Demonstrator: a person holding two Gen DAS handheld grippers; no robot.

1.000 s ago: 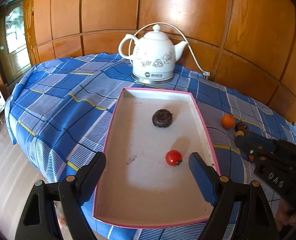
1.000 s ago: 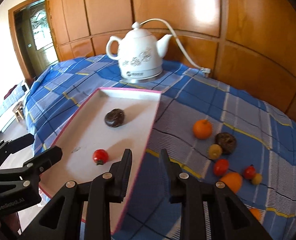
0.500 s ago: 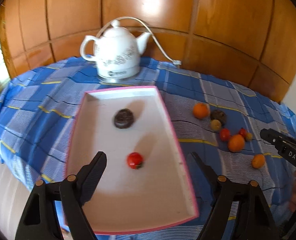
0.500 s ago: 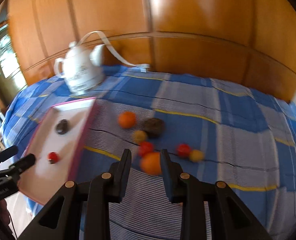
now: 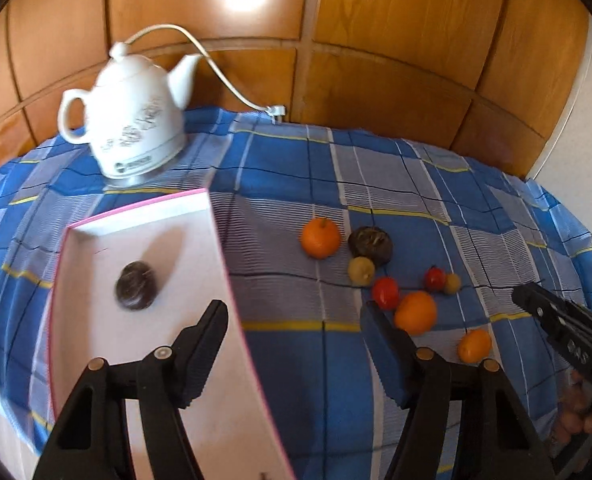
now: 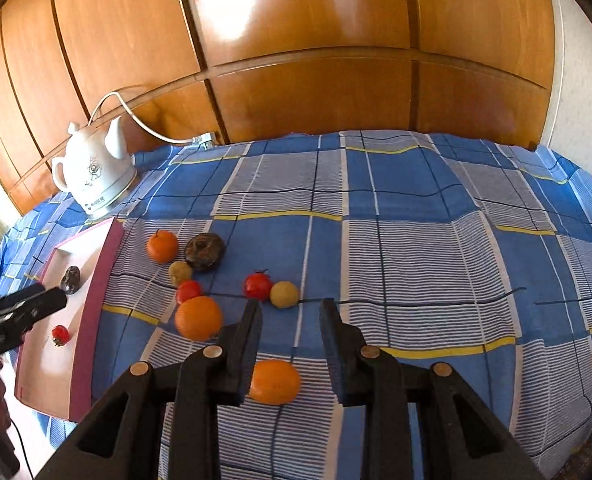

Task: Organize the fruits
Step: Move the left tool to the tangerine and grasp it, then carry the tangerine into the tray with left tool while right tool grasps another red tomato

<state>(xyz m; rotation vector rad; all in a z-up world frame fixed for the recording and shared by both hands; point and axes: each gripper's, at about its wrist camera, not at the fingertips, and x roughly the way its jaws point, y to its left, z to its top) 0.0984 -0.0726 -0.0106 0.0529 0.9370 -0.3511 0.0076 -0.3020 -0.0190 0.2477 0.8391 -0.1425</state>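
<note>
Loose fruit lies on the blue checked cloth: two oranges point(image 6: 161, 246) point(image 6: 198, 317), a dark fruit point(image 6: 204, 251), two red tomatoes point(image 6: 257, 286) point(image 6: 188, 291), two small yellow fruits and a small orange fruit point(image 6: 275, 383). The pink-rimmed white tray point(image 5: 219, 240) at the left holds a dark fruit point(image 5: 135, 286) and a red tomato point(image 6: 59, 335). My left gripper point(image 5: 296, 332) hovers over the tray's right rim and the cloth; its jaws are closing with nothing between them. My right gripper point(image 6: 289, 318) is shut and empty, above the small orange fruit.
A white kettle point(image 5: 131, 120) with a cord stands at the back left, against the wooden wall panels. The cloth drops off at the table's edges. To the right of the fruit is bare cloth point(image 6: 436, 260).
Both grippers have swung right, away from the tray and toward the loose fruit. The left jaws have narrowed. The right gripper now hangs over the small orange fruit.
</note>
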